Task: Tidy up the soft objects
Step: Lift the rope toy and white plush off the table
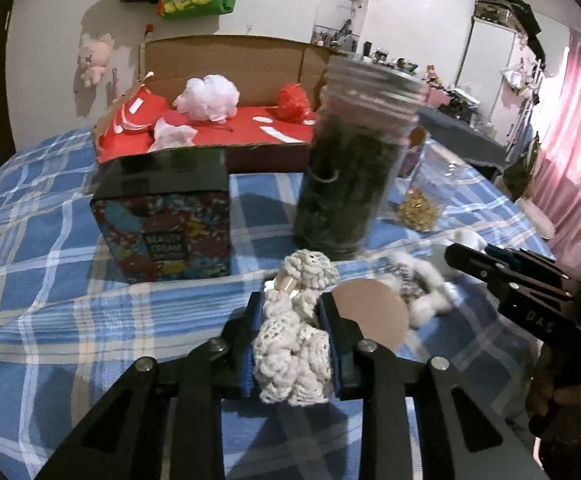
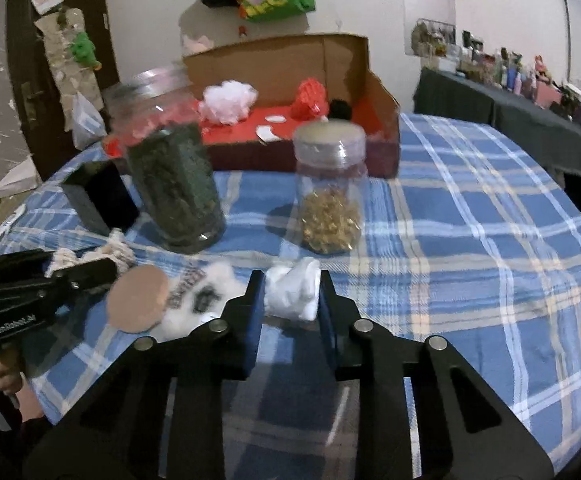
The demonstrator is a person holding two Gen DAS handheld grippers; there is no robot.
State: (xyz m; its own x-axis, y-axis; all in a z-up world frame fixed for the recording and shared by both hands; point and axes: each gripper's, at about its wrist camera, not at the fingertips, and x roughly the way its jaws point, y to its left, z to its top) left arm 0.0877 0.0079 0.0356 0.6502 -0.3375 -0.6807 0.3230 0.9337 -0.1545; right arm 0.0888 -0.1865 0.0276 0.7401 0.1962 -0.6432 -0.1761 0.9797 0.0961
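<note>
Lengthwise along the left claw (image 1: 290,320), cream crochet piece (image 1: 290,360) clamped; right claw (image 2: 290,300) pinches white wad (image 2: 292,292).

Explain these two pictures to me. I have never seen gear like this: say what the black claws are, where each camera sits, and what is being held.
No robot here: a person holds a two-finger clamp in each hand, with a camera on each looking along its fingers. In the left view, the left gripper pinches a cream crocheted piece. In the right view, the right gripper is shut on a white fluffy wad. Both lie on a blue plaid cloth, near a jar of dark stuff, a jar of gold bits and a cardboard box.
</note>
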